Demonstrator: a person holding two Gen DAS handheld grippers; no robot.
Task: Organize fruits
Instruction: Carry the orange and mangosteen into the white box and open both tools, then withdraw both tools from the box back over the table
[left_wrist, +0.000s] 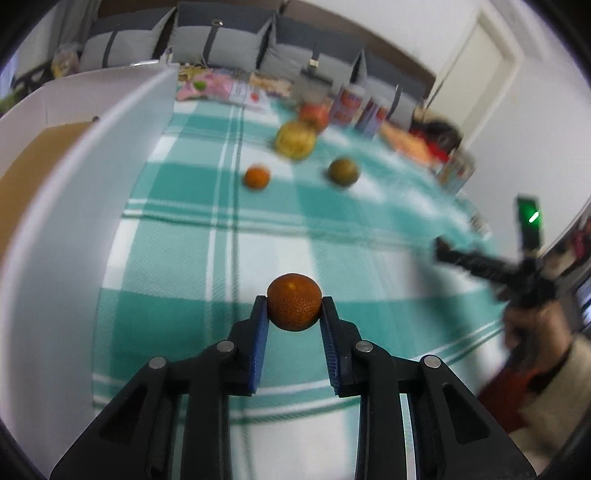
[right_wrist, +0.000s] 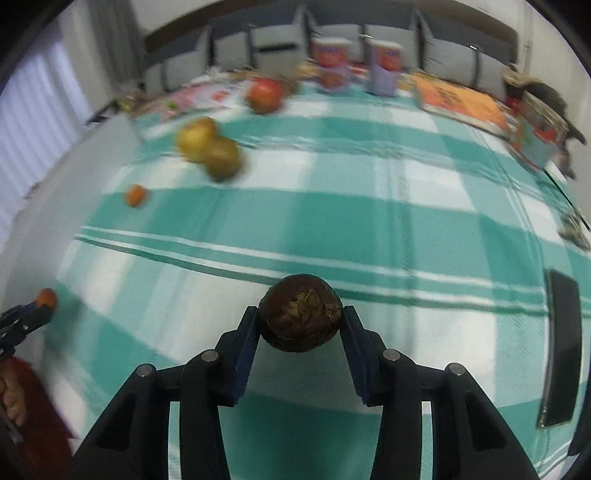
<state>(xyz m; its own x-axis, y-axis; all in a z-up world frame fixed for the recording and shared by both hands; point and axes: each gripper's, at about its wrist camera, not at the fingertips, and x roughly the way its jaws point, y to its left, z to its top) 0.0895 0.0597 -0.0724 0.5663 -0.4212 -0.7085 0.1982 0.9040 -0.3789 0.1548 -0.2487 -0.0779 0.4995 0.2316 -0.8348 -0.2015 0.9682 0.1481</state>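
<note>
My left gripper (left_wrist: 294, 301) is shut on a small orange mandarin (left_wrist: 294, 310), which is pinched between the blue pads above the green-checked cloth (left_wrist: 221, 258). My right gripper (right_wrist: 300, 312) is shut on a dark brown round fruit (right_wrist: 300, 319) with a rough patch on its face. On the cloth further back lie a second small mandarin (left_wrist: 256, 178), a green-brown fruit (left_wrist: 343, 171), a yellow fruit (left_wrist: 295, 140) and a red apple (left_wrist: 314, 112). The right wrist view shows the same mandarin (right_wrist: 136, 195), green-brown fruit (right_wrist: 221, 157), yellow fruit (right_wrist: 194, 138) and apple (right_wrist: 264, 94).
A white box wall (left_wrist: 92, 184) curves along the left of the cloth. Two cartons (right_wrist: 330, 62) and an orange book (right_wrist: 461, 99) stand at the far edge before grey cushions (left_wrist: 207, 44). A black flat device (right_wrist: 561, 350) lies at the right. A person's hand (left_wrist: 532, 325) holds the other gripper.
</note>
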